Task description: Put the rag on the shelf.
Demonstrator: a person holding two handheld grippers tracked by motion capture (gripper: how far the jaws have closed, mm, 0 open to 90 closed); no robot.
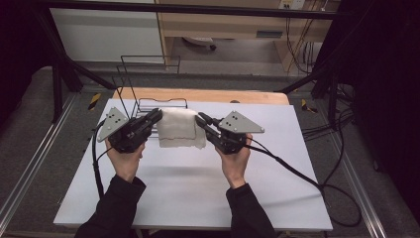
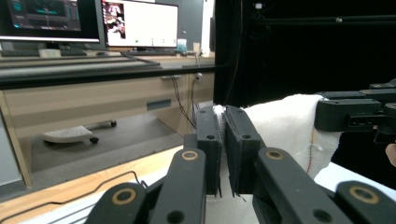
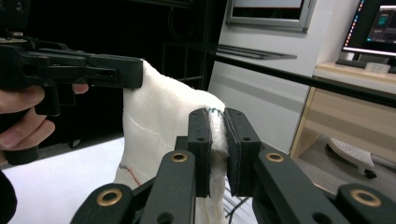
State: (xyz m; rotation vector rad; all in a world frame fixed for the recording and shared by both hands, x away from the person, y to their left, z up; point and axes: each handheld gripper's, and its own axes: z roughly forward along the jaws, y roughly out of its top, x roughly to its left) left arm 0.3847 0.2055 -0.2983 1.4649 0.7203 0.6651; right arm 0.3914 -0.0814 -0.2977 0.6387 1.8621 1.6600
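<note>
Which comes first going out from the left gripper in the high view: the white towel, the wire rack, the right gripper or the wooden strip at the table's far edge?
1. white towel: clamped in the left gripper.
2. wire rack: just behind it.
3. right gripper: across the towel, clamping its other end.
4. wooden strip: far edge.

The rack and right gripper are close to call.

Black wire rack (image 1: 148, 82) at white table (image 1: 198, 193) far edge — monitors (image 2: 140, 23) behind

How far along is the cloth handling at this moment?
Done: both top corners are gripped, the left gripper and right gripper each shut on the white cloth. In hand: it hangs folded between them above the table. Left: setting it down, perhaps by the wire rack.
</note>
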